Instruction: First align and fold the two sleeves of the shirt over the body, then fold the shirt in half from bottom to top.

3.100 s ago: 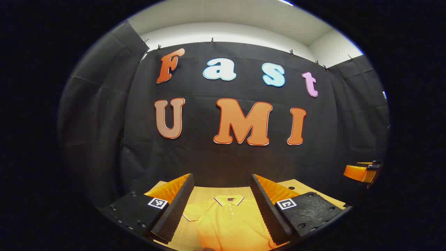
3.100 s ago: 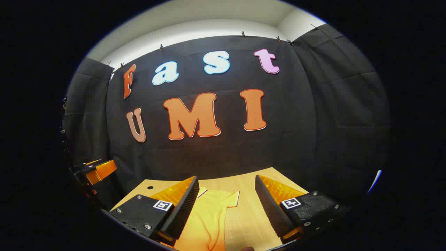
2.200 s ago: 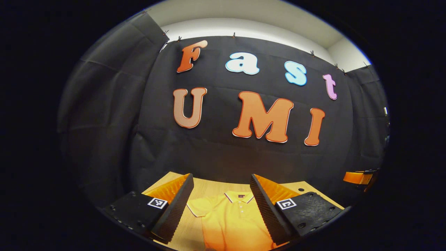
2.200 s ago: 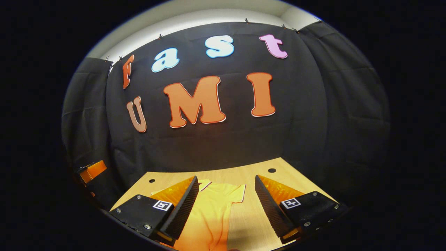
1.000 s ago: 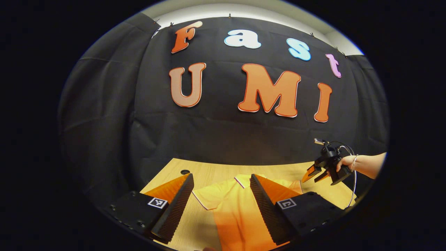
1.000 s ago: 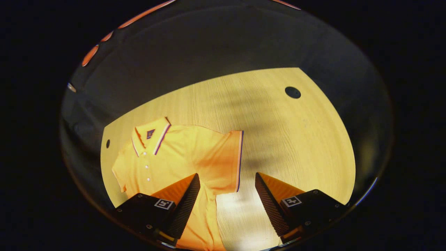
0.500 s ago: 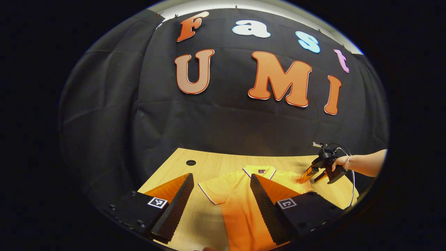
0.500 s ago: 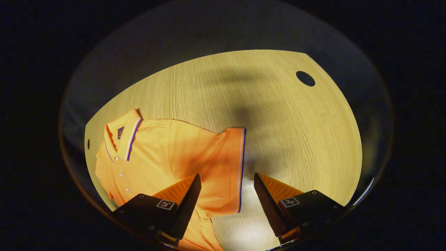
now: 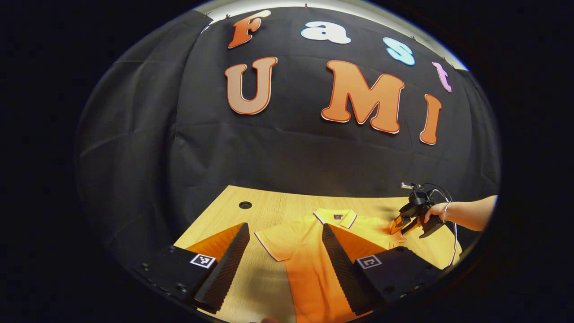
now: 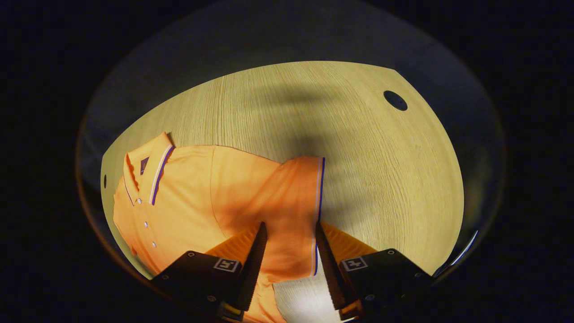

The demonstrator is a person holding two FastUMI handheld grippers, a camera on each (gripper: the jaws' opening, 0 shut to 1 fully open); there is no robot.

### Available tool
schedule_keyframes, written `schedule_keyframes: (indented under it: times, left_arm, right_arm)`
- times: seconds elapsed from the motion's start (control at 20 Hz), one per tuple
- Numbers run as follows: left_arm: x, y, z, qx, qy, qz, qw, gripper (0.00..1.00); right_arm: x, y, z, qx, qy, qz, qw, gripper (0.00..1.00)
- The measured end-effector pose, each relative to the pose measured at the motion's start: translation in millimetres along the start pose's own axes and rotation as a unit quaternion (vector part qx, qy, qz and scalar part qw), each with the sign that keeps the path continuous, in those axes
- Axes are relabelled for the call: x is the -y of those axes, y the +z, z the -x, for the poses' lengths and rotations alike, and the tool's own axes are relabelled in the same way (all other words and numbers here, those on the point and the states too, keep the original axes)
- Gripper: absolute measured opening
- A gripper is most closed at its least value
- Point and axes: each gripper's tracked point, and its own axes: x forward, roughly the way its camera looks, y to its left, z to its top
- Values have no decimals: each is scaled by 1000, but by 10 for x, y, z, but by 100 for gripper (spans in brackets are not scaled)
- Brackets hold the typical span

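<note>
An orange polo shirt (image 9: 309, 264) lies flat on the wooden table (image 9: 269, 211), collar (image 9: 335, 218) toward the wall. My left gripper (image 9: 284, 229) hovers open above its near sleeve (image 9: 274, 240), touching nothing. In the left gripper view, a hand (image 9: 431, 213) holds the right gripper (image 9: 400, 224) down at the far sleeve. In the right gripper view the shirt (image 10: 193, 197) spreads to the left. The right gripper (image 10: 290, 226) points down at the striped-cuff sleeve (image 10: 291, 188); its fingers straddle the sleeve with a narrowed gap, so it is open.
A round cable hole (image 10: 395, 100) sits in the table (image 10: 358, 148) at the far right corner, and another hole (image 9: 245, 205) at the far left. Bare wood lies to the right of the sleeve. The black cloth wall stands right behind the table.
The right gripper has sunk closer onto the sleeve and its fingers have drawn nearer together. The left gripper has tilted down slightly, bringing more of the table into sight.
</note>
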Motion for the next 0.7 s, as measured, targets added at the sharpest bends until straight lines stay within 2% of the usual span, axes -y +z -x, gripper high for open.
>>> schedule_keyframes:
  times: [0.1,0.15,0.2,0.25,0.4,0.7]
  left_arm:
    - [-20,2,21,0,1,0,1000,98]
    - [-27,4,4,0,2,-2,1000,98]
    - [-26,13,1,2,3,-5,1000,98]
    - [-17,17,33,3,4,-6,1000,98]
    - [-32,8,44,4,7,-5,1000,98]
    - [-35,6,50,11,5,-5,1000,98]
  right_arm:
    - [-30,2,5,0,2,0,1000,52]
    - [-39,6,15,1,5,-1,1000,40]
    - [-44,-12,19,-5,8,-13,1000,36]
    - [-63,16,18,-1,16,-20,1000,11]
    - [-85,20,33,10,40,-37,998,11]
    - [-207,118,264,41,55,-35,997,11]
